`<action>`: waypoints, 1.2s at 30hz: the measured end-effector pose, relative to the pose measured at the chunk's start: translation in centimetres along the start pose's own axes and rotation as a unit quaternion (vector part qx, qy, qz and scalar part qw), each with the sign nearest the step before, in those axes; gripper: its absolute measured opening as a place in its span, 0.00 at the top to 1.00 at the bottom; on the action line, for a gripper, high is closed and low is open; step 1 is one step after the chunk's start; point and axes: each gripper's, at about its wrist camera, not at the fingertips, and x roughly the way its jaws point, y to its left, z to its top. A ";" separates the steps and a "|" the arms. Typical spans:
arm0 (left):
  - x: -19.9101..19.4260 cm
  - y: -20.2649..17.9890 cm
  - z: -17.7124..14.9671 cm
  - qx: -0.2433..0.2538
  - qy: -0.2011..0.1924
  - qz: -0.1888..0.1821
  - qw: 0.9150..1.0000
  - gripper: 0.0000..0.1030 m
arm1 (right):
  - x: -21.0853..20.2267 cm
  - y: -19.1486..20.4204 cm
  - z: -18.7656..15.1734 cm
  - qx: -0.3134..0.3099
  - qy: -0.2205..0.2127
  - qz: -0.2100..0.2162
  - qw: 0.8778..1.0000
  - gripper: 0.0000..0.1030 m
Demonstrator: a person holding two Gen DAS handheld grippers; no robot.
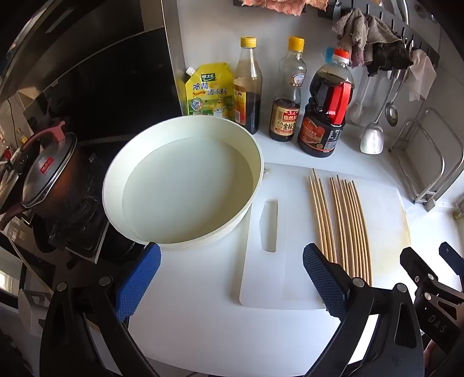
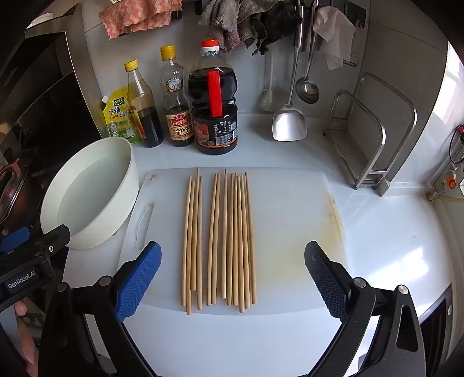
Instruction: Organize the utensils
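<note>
Several wooden chopsticks (image 2: 223,240) lie side by side in two loose groups on a white cutting board (image 2: 290,232). My right gripper (image 2: 232,275) hovers above their near ends, jaws wide open, nothing between them. In the left wrist view the chopsticks (image 1: 345,226) lie to the right on the cutting board (image 1: 293,278). My left gripper (image 1: 230,275) is open and empty over the board's left part, just in front of a white round basin (image 1: 113,185) holding clear water. The basin (image 2: 124,203) sits left of the board.
Sauce bottles (image 2: 214,101) and a yellow seasoning pouch (image 2: 117,119) line the back wall. A metal spatula (image 2: 288,121), a ladle (image 2: 307,90) and rags (image 2: 246,26) hang behind. A steel rack (image 2: 368,139) stands at right. A lidded pot (image 1: 49,177) sits on the stove at left.
</note>
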 end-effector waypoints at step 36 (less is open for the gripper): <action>-0.3 0.8 1.0 -0.003 -0.002 -0.001 1.000 0.06 | 0.4 0.4 0.0 -0.003 0.001 -0.003 1.000 0.08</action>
